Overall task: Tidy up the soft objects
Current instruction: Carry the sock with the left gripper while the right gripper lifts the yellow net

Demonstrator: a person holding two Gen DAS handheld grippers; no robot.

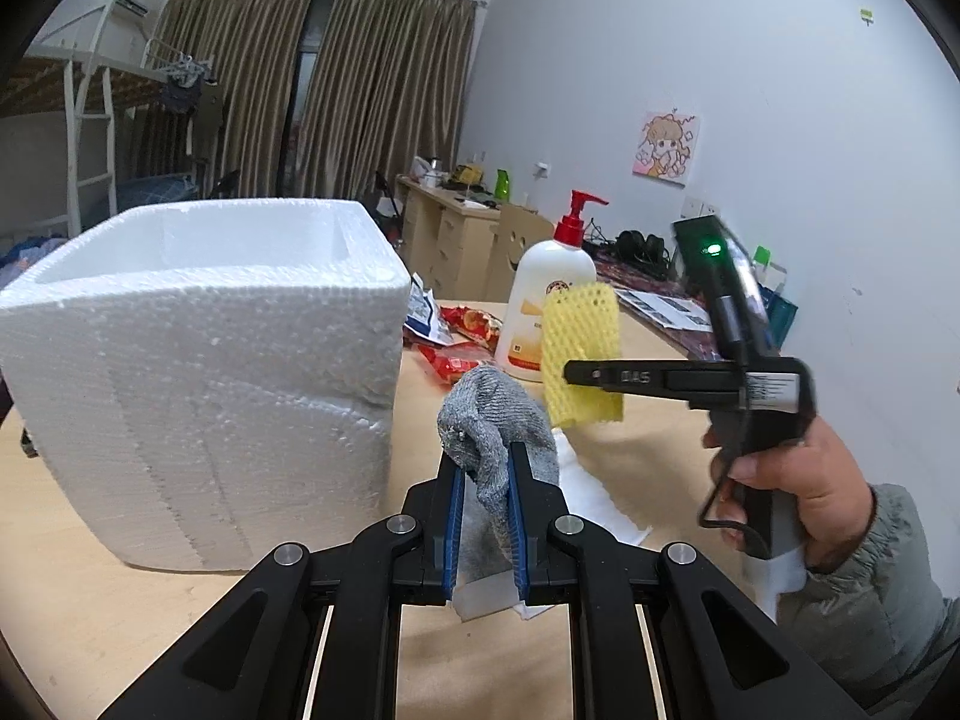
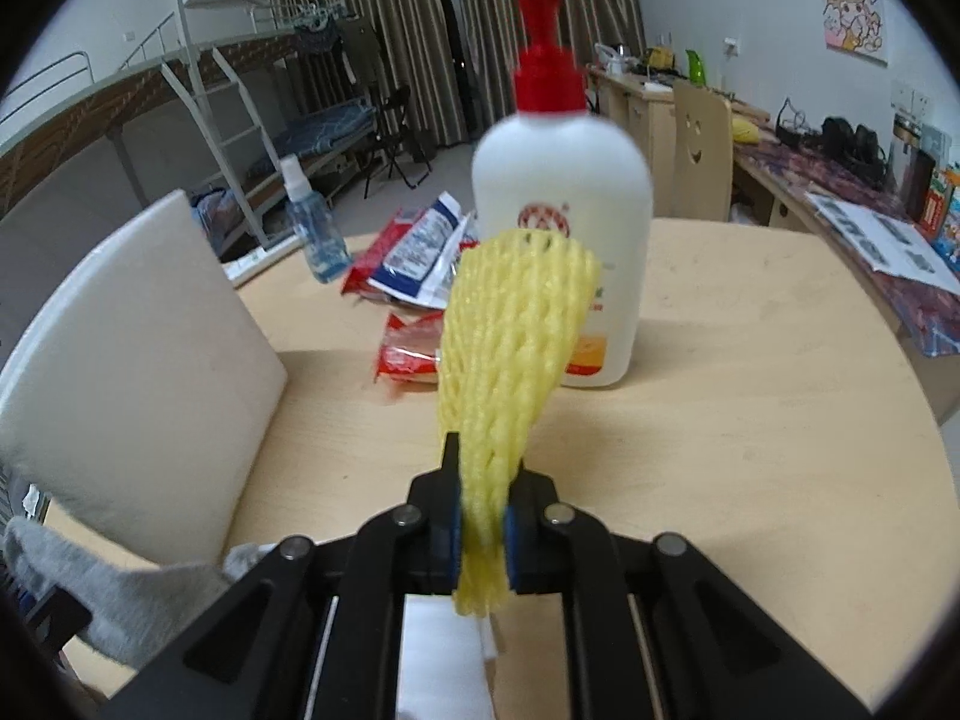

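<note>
A grey knitted sock [image 1: 492, 414] hangs pinched between the blue pads of my left gripper [image 1: 483, 456], which is shut on it just right of the white foam box [image 1: 198, 360]. In the right wrist view the sock [image 2: 120, 588] shows at the lower left beside the box wall [image 2: 138, 360]. My right gripper [image 2: 486, 462] is shut on a yellow foam net sleeve [image 2: 516, 312], held upright above the table. From the left wrist view, that gripper [image 1: 576, 372] holds the net [image 1: 579, 324] in front of the bottle, with a hand [image 1: 798, 480] on its grip.
A white pump bottle with a red cap [image 2: 561, 180] stands mid-table, with snack packets [image 2: 414, 258] and a small blue spray bottle [image 2: 312, 228] beyond. White soft sheets [image 1: 594, 504] lie on the wooden table [image 2: 750, 450] under the grippers. A cluttered desk [image 2: 840, 180] runs along the right wall.
</note>
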